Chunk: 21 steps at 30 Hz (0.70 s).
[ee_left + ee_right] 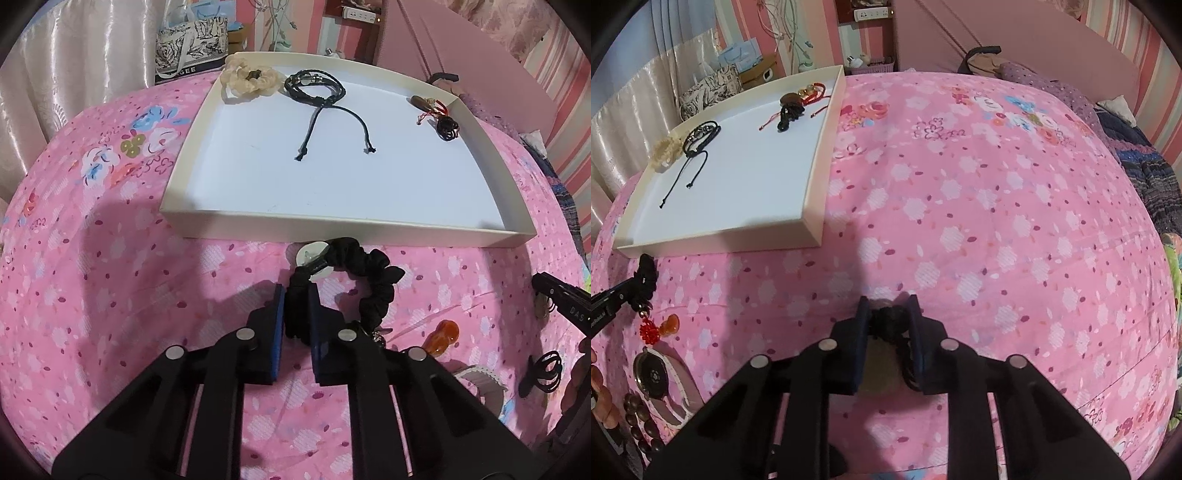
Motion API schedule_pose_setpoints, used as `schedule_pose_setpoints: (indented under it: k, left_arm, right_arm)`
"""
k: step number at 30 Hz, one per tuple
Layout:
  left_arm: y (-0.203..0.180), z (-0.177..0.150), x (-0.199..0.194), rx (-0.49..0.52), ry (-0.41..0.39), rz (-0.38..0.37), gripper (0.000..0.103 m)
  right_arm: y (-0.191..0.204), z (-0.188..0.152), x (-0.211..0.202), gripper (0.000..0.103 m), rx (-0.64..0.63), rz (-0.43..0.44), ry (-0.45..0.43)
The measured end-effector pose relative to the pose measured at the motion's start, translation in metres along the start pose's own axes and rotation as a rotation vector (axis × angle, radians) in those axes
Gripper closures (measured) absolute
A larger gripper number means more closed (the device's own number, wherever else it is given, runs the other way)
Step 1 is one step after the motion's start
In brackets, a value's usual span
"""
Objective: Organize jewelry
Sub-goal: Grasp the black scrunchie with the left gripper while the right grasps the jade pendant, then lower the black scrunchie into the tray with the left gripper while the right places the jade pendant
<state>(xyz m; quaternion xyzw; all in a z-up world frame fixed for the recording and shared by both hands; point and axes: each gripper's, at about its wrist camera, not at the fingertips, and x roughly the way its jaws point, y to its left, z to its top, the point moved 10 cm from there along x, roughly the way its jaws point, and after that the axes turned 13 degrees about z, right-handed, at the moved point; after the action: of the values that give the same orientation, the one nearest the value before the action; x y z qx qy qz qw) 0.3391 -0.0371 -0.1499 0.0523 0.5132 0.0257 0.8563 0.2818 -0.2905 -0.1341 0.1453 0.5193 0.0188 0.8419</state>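
Left wrist view: left gripper point(297, 295) clamps black scrunchie point(373, 280) just before tray point(332, 221); right gripper point(888, 310) pinches black cord item point(892, 317)

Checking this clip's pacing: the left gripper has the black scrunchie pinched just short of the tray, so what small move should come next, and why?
Probably lift and carry it forward over the near wall. The left gripper is shut on the scrunchie, which lies on the bedspread just before the tray; bare floor lies behind that wall.

Tray point(347, 221) near half bare; black cord bracelet point(317, 88), cream scrunchie point(249, 77) crowd far edge.
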Motion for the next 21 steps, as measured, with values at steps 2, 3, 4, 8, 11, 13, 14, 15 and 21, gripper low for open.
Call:
schedule_pose_setpoints:
  k: [2, 3, 4, 8, 11, 13, 14, 15, 21]
  left_arm:
    - [0.001, -0.001, -0.001, -0.008, 0.005, -0.01, 0.094]
    - [0.001, -0.001, -0.002, -0.01, 0.006, -0.015, 0.095]
    - [0.002, -0.002, -0.004, -0.012, 0.005, -0.019, 0.095]
    - [0.003, 0.002, -0.02, -0.016, -0.025, -0.041, 0.095]
    - [0.001, 0.006, -0.037, -0.01, -0.057, -0.063, 0.095]
    - [-0.002, 0.011, -0.05, 0.004, -0.08, -0.07, 0.095]
    - [-0.003, 0.014, -0.056, 0.012, -0.092, -0.069, 0.095]
    - [-0.003, 0.017, -0.059, 0.018, -0.101, -0.067, 0.095]
    - [0.005, 0.049, -0.086, 0.02, -0.164, -0.036, 0.095]
  right_arm:
    - [0.002, 0.001, -0.002, 0.083, -0.007, -0.004, -0.008]
    - [0.002, 0.002, -0.004, 0.083, -0.01, -0.007, -0.013]
    - [0.004, 0.003, -0.006, 0.083, -0.013, -0.009, -0.019]
    - [0.009, 0.011, -0.021, 0.084, -0.008, -0.002, -0.06]
    - [0.014, 0.022, -0.033, 0.084, -0.014, 0.002, -0.089]
    - [0.017, 0.029, -0.041, 0.084, -0.022, -0.001, -0.105]
    - [0.019, 0.034, -0.045, 0.084, -0.027, -0.003, -0.113]
    - [0.022, 0.041, -0.05, 0.084, -0.032, -0.002, -0.125]
    - [0.044, 0.078, -0.065, 0.084, -0.062, 0.015, -0.165]
